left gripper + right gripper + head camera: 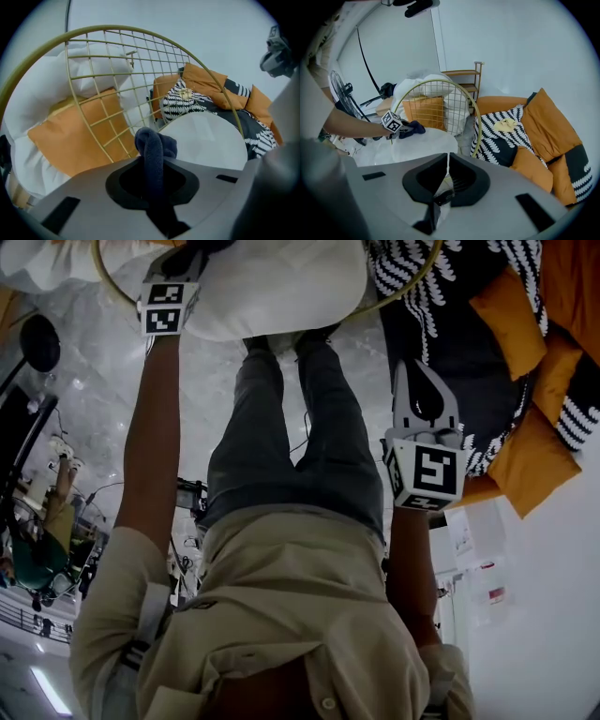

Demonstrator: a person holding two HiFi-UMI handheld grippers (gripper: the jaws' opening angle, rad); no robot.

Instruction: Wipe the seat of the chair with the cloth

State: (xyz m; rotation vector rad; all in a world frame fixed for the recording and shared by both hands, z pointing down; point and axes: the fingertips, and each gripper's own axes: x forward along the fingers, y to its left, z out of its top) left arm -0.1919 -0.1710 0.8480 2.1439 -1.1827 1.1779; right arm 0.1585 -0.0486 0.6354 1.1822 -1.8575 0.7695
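Chair [436, 101] with gold wire back is standing beside an orange sofa [553, 131], its white seat [417, 143] facing the right gripper's camera. Left gripper [395, 124] is reaching over the seat's rear edge, its jaws clamping the dark blue cloth [152, 145], which is bunching up just beside the wire back. Right gripper [446, 176] is hanging well apart from the chair, its jaws sitting nearly together with a thin slit showing and gripping nothing.
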